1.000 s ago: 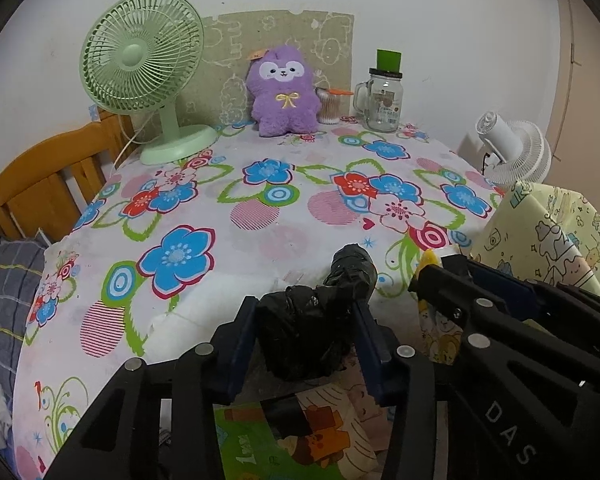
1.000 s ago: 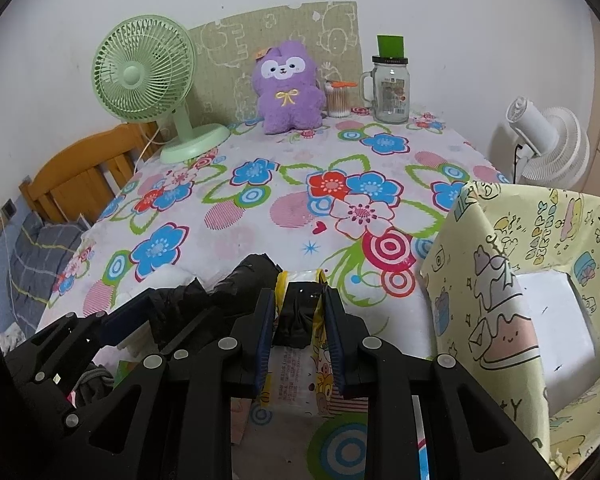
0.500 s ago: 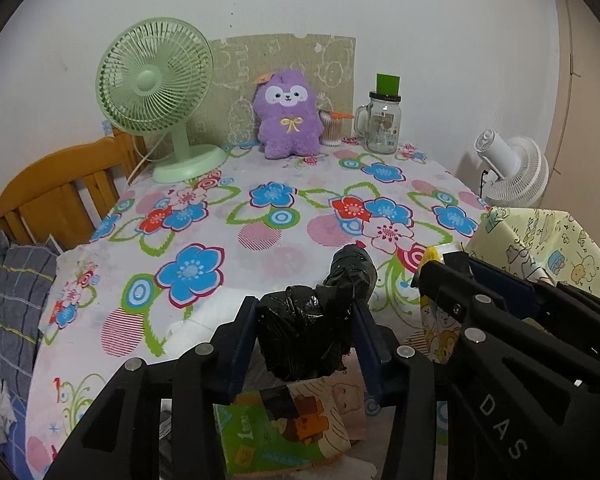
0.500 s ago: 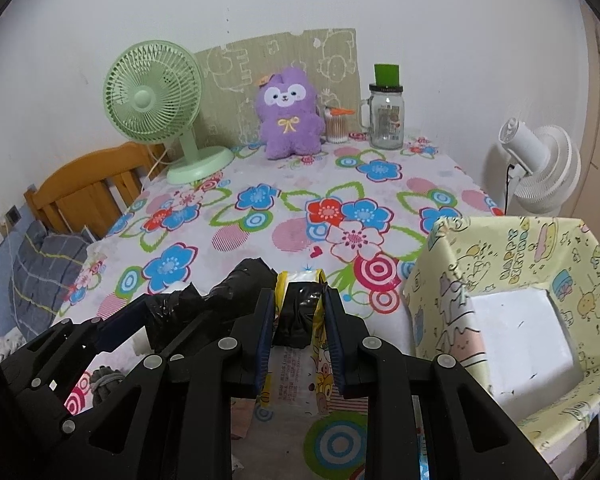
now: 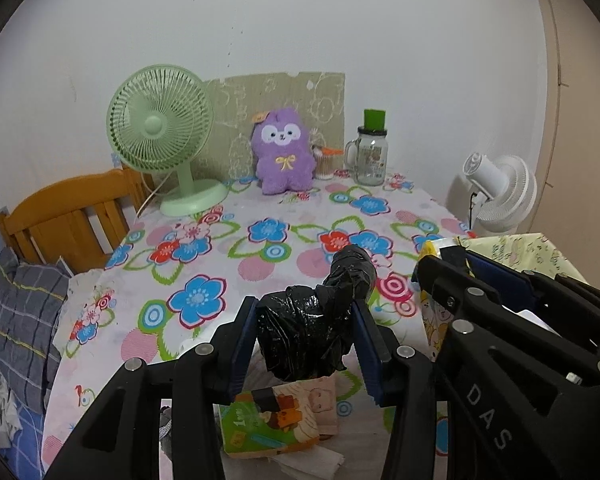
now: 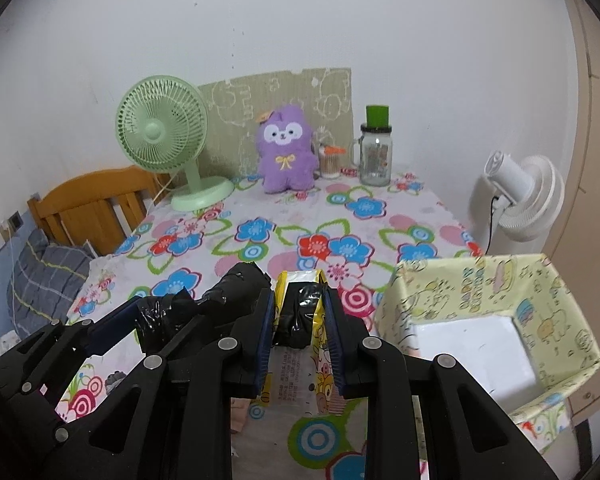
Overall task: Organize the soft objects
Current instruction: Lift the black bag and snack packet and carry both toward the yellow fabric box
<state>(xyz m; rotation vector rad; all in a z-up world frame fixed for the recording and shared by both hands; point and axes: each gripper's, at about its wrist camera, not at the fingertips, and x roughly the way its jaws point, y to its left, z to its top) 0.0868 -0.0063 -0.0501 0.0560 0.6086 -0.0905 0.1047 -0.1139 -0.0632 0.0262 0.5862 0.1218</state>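
My left gripper [image 5: 306, 312] is shut on a crumpled black plastic bundle [image 5: 308, 336], whose taped end sticks out past the blue pads. My right gripper [image 6: 298, 300] is shut on a yellow cartoon-printed soft packet [image 6: 296, 376] with a black taped piece at its top. Both are held above the flowered tablecloth [image 6: 260, 236], side by side, the left gripper's bundle [image 6: 220, 300] just left of the right one. A yellow patterned open box [image 6: 480, 300] with a white inside stands to the right of the right gripper. A purple plush toy [image 5: 284, 152] sits at the table's far edge.
Below the left gripper lies a green printed packet [image 5: 268, 428] on the table. At the back stand a green fan [image 5: 160, 136] and a glass jar [image 5: 370, 156]. A white fan [image 6: 520, 196] is off the right side. A wooden headboard [image 5: 72, 212] and grey pillow [image 5: 20, 312] are left.
Both grippers have risen and drawn back with their loads still held. The table and the box now look farther below, and more of the box's inside shows.
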